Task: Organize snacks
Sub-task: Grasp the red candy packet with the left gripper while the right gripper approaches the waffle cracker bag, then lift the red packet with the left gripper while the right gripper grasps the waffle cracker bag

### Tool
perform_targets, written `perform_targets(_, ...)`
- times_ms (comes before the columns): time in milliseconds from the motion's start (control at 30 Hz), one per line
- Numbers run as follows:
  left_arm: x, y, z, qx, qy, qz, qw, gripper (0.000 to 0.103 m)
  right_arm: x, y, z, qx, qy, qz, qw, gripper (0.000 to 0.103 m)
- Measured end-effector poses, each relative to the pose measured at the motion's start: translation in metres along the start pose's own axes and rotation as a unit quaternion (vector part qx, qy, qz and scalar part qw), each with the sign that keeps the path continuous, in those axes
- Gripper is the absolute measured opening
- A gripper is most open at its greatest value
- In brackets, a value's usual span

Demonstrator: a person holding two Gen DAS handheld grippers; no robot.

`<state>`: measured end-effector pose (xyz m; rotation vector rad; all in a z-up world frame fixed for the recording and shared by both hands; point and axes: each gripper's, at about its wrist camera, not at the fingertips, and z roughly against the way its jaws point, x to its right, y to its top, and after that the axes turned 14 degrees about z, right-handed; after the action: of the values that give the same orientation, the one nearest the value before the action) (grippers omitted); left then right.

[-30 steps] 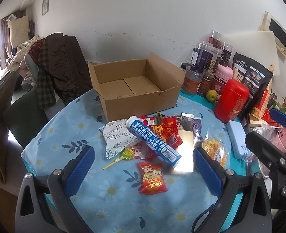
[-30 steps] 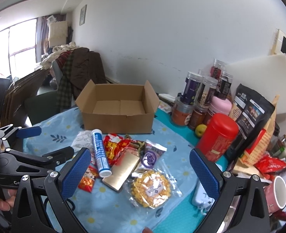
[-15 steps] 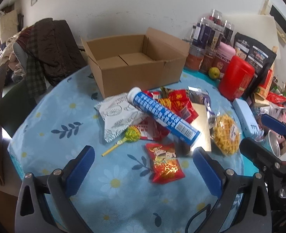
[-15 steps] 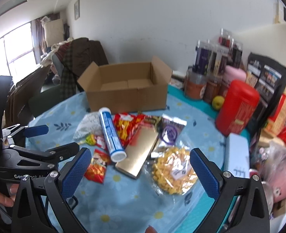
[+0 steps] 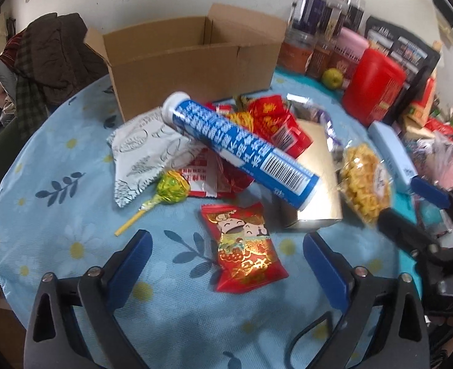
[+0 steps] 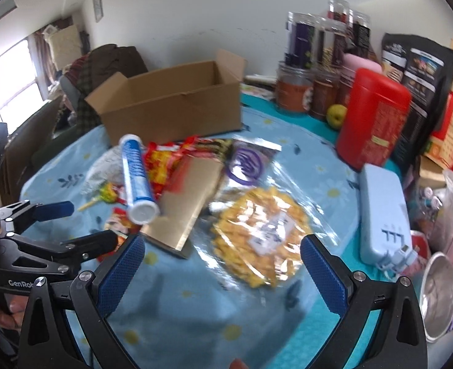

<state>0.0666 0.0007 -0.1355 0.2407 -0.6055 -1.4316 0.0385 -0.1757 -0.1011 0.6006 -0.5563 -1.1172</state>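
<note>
Both empty: left gripper [image 5: 226, 252] wide but just narrowing, right gripper [image 6: 223, 255] wide; it should've straddled the red packet [image 5: 245, 252] at 12 o'clock before squeezing.

Both tools [image 5: 226, 247] [image 6: 223, 250] wide apart, empty

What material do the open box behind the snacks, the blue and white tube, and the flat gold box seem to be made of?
The open box: brown corrugated cardboard, matte, with folded flaps and creases. The blue and white tube: probably smooth plastic with a printed label and a white cap; its gloss alone cannot rule out coated card. The flat gold box: likely card with a metallic foil finish, since it mirrors light.
</note>
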Motion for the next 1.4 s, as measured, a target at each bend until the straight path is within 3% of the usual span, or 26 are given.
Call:
perform_targets(200, 0.011, -0.003, -0.027, -0.038, 0.027, -0.013, 0.9988, 0.082, 0.019, -0.007, -0.011, -0.01, -0.002, -0.023, 1.0, 0.103)
perform_targets(267, 0.014, -0.003, -0.029, -0.034, 0.025, -0.018, 0.999, 0.063, 0.025, -0.008, -0.017, -0.018, 0.001, -0.034, 0.999, 0.103)
perform_targets(433, 0.015, 0.0, -0.028, -0.039, 0.005, -0.02, 0.999, 0.042, 0.03, -0.007, -0.03, -0.041, 0.004, -0.022, 0.999, 0.103)
perform_targets(533, 0.014, 0.001, -0.026, -0.044, -0.01, -0.015, 0.9989, 0.041, 0.032, -0.009, -0.04, -0.06, 0.007, -0.023, 0.998, 0.103)
perform_targets(700, 0.01, -0.001, -0.021, -0.042, -0.02, -0.016, 0.9988, 0.04, 0.039, -0.009, -0.045, -0.053, 0.023, -0.044, 0.997, 0.103)
perform_targets(900, 0.005, -0.004, -0.017, -0.03, -0.014, -0.019, 0.9993, 0.04, 0.038, -0.002, -0.034, -0.039, -0.006, -0.033, 0.999, 0.103)
perform_targets(1067, -0.002, -0.008, -0.01, -0.03, -0.021, -0.018, 0.9992, 0.04, 0.033, 0.01, -0.03, -0.027, -0.011, 0.031, 0.999, 0.103)
perform_targets(1200, -0.001, -0.007, -0.012, -0.034, -0.031, -0.017, 0.9988, 0.04, 0.036, 0.021, -0.042, -0.029, 0.019, 0.07, 0.997, 0.103)
perform_targets(1300, 0.003, -0.008, -0.015, -0.038, -0.035, -0.021, 0.9984, 0.04, 0.042, 0.025, -0.053, -0.017, 0.066, 0.082, 0.994, 0.103)
perform_targets(1400, 0.007, -0.009, -0.016, -0.04, -0.036, -0.027, 0.9982, 0.04, 0.044, 0.026, -0.065, -0.037, 0.134, 0.087, 0.986, 0.103)
